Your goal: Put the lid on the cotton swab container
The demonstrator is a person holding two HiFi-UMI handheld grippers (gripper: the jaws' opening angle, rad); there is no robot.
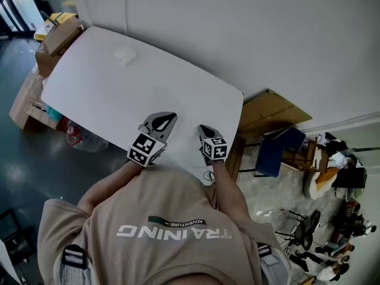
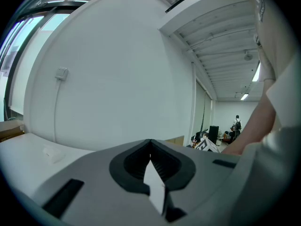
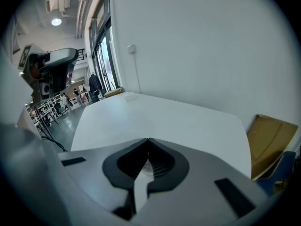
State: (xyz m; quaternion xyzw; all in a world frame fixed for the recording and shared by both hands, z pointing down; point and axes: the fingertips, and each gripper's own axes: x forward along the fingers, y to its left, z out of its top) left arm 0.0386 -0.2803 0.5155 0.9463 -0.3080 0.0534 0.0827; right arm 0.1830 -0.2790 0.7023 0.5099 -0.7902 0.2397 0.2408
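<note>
A small pale, translucent container point(image 1: 124, 56) lies at the far side of the white table point(image 1: 107, 88); I cannot tell a lid apart from it. It shows faintly as the container point(image 2: 51, 153) at the left of the left gripper view, and as the small container point(image 3: 130, 96) at the table's far end in the right gripper view. My left gripper point(image 1: 168, 117) hovers over the near edge with its jaws closed and nothing between them. Beside it, my right gripper point(image 1: 202, 128) is also shut and empty. Both are well away from the container. The jaw tips meet in the left gripper point(image 2: 150, 142) and in the right gripper point(image 3: 148, 140).
A white wall runs behind the table. Cardboard boxes point(image 1: 56, 37) stand on the floor at the left. A flat cardboard sheet point(image 1: 273, 114) and a blue chair point(image 1: 276, 150) are at the right. A plastic bag point(image 1: 83, 136) lies under the table's left edge.
</note>
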